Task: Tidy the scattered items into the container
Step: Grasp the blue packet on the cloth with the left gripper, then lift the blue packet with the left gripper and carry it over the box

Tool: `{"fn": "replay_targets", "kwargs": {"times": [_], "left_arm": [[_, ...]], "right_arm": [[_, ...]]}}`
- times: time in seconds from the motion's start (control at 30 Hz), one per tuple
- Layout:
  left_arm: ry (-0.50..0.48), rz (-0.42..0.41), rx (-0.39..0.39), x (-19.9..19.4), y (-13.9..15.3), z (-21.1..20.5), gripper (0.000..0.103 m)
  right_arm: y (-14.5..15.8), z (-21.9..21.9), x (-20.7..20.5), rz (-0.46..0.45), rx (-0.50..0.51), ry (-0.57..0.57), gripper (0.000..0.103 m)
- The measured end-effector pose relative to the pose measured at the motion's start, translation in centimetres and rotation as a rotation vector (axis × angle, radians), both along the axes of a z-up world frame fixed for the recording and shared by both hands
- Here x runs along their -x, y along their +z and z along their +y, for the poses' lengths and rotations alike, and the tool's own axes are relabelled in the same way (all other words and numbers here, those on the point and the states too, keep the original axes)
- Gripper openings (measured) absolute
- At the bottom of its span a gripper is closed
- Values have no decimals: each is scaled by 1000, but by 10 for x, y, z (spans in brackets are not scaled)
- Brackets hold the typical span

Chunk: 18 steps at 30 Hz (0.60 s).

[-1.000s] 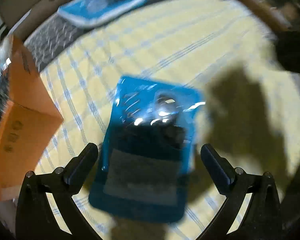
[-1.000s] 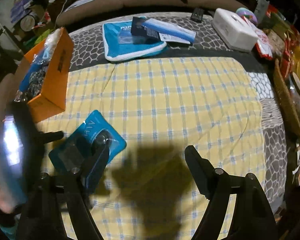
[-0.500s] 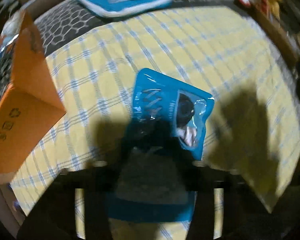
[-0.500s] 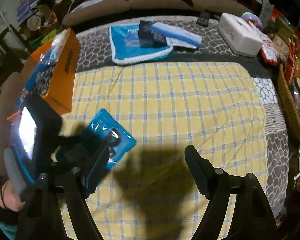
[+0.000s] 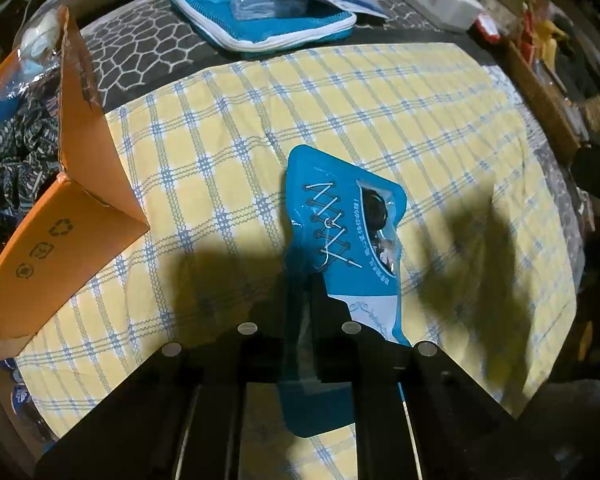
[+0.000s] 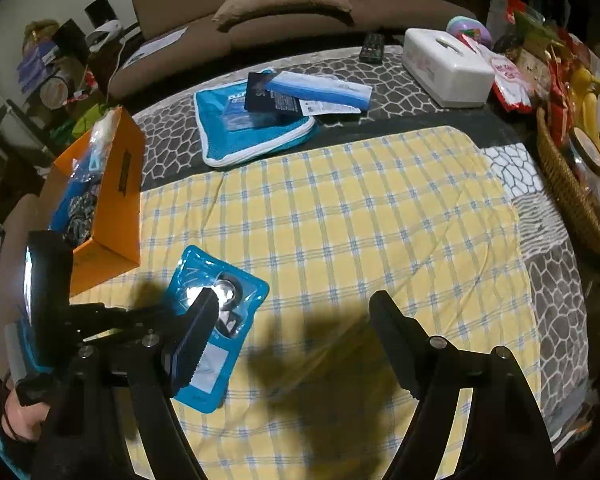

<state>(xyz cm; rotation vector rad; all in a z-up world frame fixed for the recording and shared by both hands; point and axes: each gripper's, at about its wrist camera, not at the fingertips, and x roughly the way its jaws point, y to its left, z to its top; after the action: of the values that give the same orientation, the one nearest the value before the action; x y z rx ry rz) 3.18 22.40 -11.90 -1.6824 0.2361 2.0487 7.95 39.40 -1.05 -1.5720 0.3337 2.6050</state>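
A blue plastic packet with a clear window is pinched at its near end by my left gripper, which is shut on it and holds it over the yellow checked cloth. The packet also shows in the right wrist view, with the left gripper on its near side. An open orange cardboard box with bagged items inside stands at the left; it also shows in the right wrist view. My right gripper is open and empty above the cloth.
A blue zip pouch with a dark card and a blue-white packet on it lies on the grey patterned cover at the back. A white tissue box, snack bags and a wicker basket stand at the right. A brown sofa is behind.
My left gripper has shut on the near end of the blue packet and lifted it off the cloth. My right gripper has stayed open and has risen slightly.
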Motion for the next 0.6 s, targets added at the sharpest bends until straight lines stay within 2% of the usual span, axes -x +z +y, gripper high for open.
{"fn": "replay_targets", "kwargs": {"times": [0.07,0.13,0.2,0.23,0.27,0.3,0.37,0.47,0.57,0.6], "left_arm": [[4,-1,14,-2,0,2,18],[5,-7,40,-2,-5,5,31],[0,-22,56,-4,-10,8,52],[-5,-28,60,-5,-12,9,56],[-9,-30,63,-6,-13,11,64],[-7,-32,68,-6,-15,13,78],[3,-30,67,-7,-14,12,92],[-1,-6,7,-9,-6,11,94],[-44,57,33,-18,2,19,103],[-55,65,39,-20,2,21,103]], "right_arm": [[2,-1,-1,8,-2,2,79],[3,-2,-1,12,-11,6,79],[3,-1,-1,10,-13,4,79],[2,-1,-1,9,-12,2,79],[2,0,0,8,-10,-1,79],[2,1,0,8,-7,-6,79],[3,1,0,14,-4,-12,79],[5,1,-1,20,-8,-13,79],[3,3,-2,13,-11,-17,79],[3,4,-2,14,-11,-19,79]]}}
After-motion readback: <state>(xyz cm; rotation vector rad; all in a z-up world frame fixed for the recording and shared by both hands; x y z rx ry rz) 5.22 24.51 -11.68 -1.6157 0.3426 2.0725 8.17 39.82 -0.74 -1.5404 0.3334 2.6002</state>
